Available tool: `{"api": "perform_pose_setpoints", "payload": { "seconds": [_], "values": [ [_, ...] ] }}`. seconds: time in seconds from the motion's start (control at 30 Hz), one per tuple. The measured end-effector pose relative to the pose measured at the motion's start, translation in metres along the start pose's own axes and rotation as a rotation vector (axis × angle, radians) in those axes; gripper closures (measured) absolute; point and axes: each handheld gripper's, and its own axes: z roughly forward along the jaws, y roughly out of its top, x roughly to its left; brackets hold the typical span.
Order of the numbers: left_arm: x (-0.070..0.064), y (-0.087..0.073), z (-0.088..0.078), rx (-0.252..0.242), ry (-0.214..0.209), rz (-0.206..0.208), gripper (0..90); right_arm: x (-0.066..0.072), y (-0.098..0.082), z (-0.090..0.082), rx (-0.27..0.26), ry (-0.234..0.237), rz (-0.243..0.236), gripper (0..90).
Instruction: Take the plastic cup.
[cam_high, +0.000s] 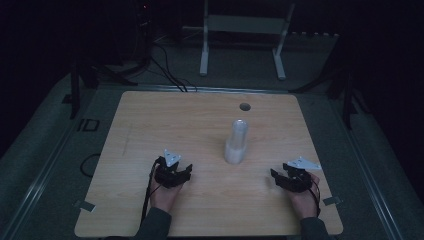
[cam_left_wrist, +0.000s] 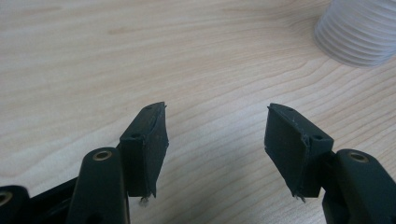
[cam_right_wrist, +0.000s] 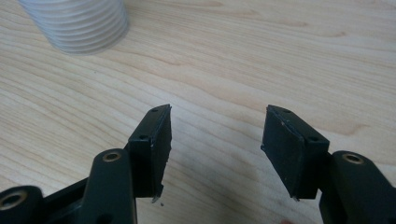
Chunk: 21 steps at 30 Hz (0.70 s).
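- One cup stack (cam_high: 236, 141): upright mid-counter (cam_high: 150, 125), untouched.
- Left tool (cam_left_wrist: 215, 135): jaws apart, empty.
- Right tool (cam_right_wrist: 215, 135): jaws apart, empty.
- Progress: nothing grasped yet; all work remains.

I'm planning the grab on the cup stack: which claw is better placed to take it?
Right, but only narrowly. The right claw sits a little nearer the cup stack than the left claw. Both are open, empty and angled toward it.
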Motion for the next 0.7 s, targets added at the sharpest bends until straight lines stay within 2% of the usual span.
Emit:
{"api": "perform_pose_setpoints", "payload": {
  "seconds": [0.07, 0.23, 0.53, 0.7],
  "values": [
    [-0.003, 0.001, -0.001, -0.007, 0.002, 0.027, 38.5, 0.001, 0.0, 0.0, -0.005, 0.004, -0.004, 42.4],
    [-0.007, 0.001, -0.003, -0.015, -0.008, 0.052, 38.0, 0.004, 0.0, -0.001, -0.013, 0.014, -0.011, 42.3],
    [-0.011, 0.006, -0.006, -0.032, -0.036, 0.067, 37.7, 0.008, 0.005, -0.006, -0.029, 0.035, -0.018, 42.0],
    [-0.014, 0.013, -0.008, -0.044, -0.075, 0.075, 37.3, 0.012, 0.013, -0.012, -0.043, 0.048, -0.038, 42.0]
  ]
}}
